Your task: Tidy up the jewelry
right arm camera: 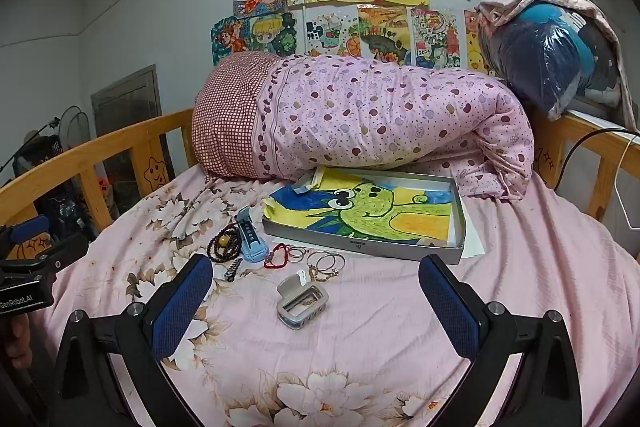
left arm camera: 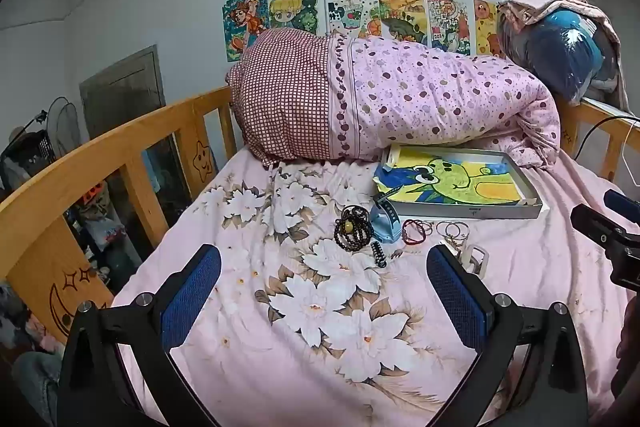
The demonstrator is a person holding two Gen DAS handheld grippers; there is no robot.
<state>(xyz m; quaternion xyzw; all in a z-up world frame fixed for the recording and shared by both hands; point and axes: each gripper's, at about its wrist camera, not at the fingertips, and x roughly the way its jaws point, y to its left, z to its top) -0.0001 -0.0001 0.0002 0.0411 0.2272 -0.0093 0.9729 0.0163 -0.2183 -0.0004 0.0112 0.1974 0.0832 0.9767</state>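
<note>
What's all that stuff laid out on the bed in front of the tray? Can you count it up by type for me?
Dark bead bracelet: 1
Blue watch: 1
Red bracelet: 1
Black braided band: 1
Silver hair claw clip: 1
Thin metal bangles: several, overlapping, exact count unclear
Total: 5 single pieces plus the cluster of bangles, all beside the tray.

Soft, even indoor light over my bed [left arm camera: 540, 267], shadows faint; fisheye bends the far wall [right arm camera: 160, 7], corners go black, glare on the plastic bag [right arm camera: 548, 47].
</note>
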